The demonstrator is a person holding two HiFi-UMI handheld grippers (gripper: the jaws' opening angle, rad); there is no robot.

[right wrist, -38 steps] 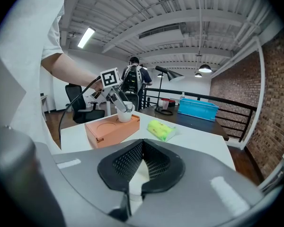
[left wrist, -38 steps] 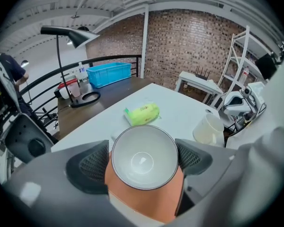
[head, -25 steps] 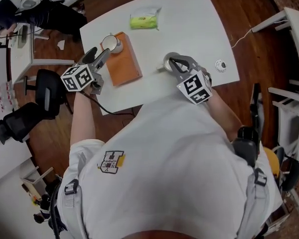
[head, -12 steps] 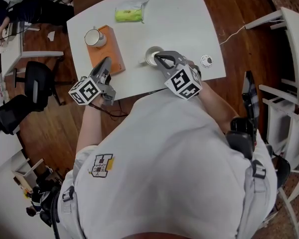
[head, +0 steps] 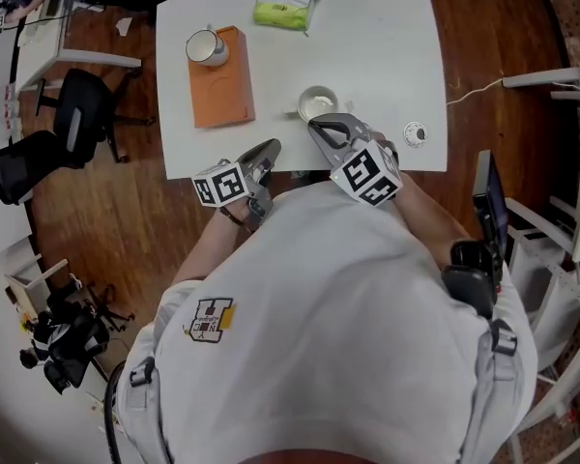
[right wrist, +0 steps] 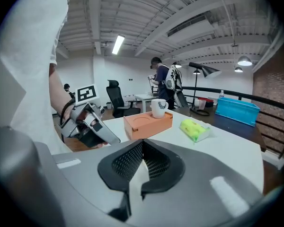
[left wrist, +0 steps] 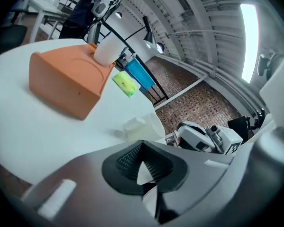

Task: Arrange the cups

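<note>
Cups stand in two places, both easiest to place from the orange block (head: 220, 83) that lies lengthwise on the white worktop (head: 387, 56). A white mug (head: 206, 46) stands upright on the block's far end. A round recess is cut into the top of the block's near end. The second cup (head: 317, 101), also white, stands on the worktop itself, to the right of the block's near end and clearly apart from it.

A green packet (head: 282, 12) lies past the block's far end, off to its right. A small round object (head: 415, 133) lies farther right of the block than the second cup does, close to the worktop's front edge.

The left gripper (head: 271, 148) hangs at the worktop's front edge, nearer the person than the block's near end and a little to its right. Its jaws are pressed together with nothing between them. From its own view the block's near end fills the upper left, with the mug perched behind.

The right gripper (head: 319, 126) points in from the front edge, right of the block, its tips just on the near side of the second cup. Its jaws are also closed tight on nothing. Whether the tips touch the cup cannot be told.
</note>
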